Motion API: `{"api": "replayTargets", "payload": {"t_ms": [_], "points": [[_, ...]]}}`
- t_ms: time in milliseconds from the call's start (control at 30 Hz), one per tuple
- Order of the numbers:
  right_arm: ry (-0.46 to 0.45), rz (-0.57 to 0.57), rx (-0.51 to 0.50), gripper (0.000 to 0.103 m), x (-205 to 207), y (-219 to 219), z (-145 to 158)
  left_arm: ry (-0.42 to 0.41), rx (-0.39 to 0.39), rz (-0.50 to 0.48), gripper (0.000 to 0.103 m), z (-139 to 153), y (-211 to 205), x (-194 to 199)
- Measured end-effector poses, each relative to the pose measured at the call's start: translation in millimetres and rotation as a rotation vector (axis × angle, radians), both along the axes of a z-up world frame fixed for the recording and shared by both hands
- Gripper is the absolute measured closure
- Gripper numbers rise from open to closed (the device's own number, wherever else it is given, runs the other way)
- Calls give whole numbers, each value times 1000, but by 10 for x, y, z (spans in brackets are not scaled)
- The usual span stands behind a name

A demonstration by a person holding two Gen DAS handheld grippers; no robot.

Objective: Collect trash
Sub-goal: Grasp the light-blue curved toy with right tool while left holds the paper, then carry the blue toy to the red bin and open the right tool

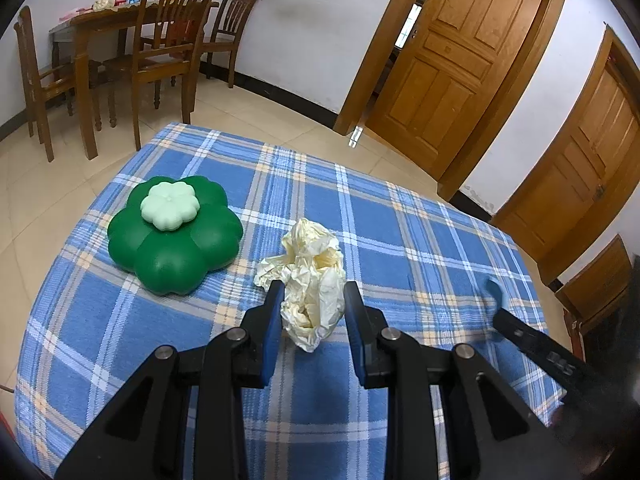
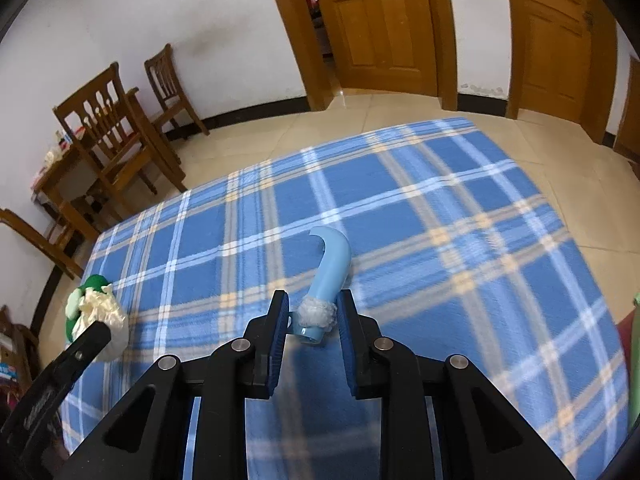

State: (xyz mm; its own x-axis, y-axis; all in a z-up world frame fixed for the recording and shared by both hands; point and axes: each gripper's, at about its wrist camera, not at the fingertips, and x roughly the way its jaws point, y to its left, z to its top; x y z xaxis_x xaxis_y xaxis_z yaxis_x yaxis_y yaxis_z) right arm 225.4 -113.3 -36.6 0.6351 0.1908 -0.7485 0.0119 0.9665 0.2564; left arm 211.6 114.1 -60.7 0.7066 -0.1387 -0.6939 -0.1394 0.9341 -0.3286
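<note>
A crumpled pale-yellow paper wad [image 1: 312, 252] is squeezed between the blue pads of my left gripper [image 1: 314, 286], which is shut on it just above the blue plaid tablecloth [image 1: 400, 220]. To its left sits a green flower-shaped container [image 1: 172, 236] with a pale green lid. In the right wrist view my right gripper [image 2: 312, 300] is shut on the fluffy white-wrapped end of a light-blue curved plastic hook [image 2: 332, 260], whose curl points away from me. The wad [image 2: 104, 308] and the left gripper's finger [image 2: 88, 340] appear at the far left of that view.
Wooden chairs [image 1: 164, 52] and a dining table [image 1: 92, 24] with small items stand beyond the table's far left edge. Two wooden doors [image 1: 452, 64] are at the back right. A pale green object [image 2: 635, 360] shows at the right edge.
</note>
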Motion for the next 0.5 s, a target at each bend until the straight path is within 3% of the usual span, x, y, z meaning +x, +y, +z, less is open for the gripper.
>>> {"api": "replayTargets", "payload": {"t_ms": [233, 500], "points": [[-47, -43, 19, 78, -404, -452, 212, -6, 4, -24, 74, -9, -58, -1], [-73, -204, 58, 78, -981, -1228, 374, -21, 14, -68, 74, -11, -183, -4]]}}
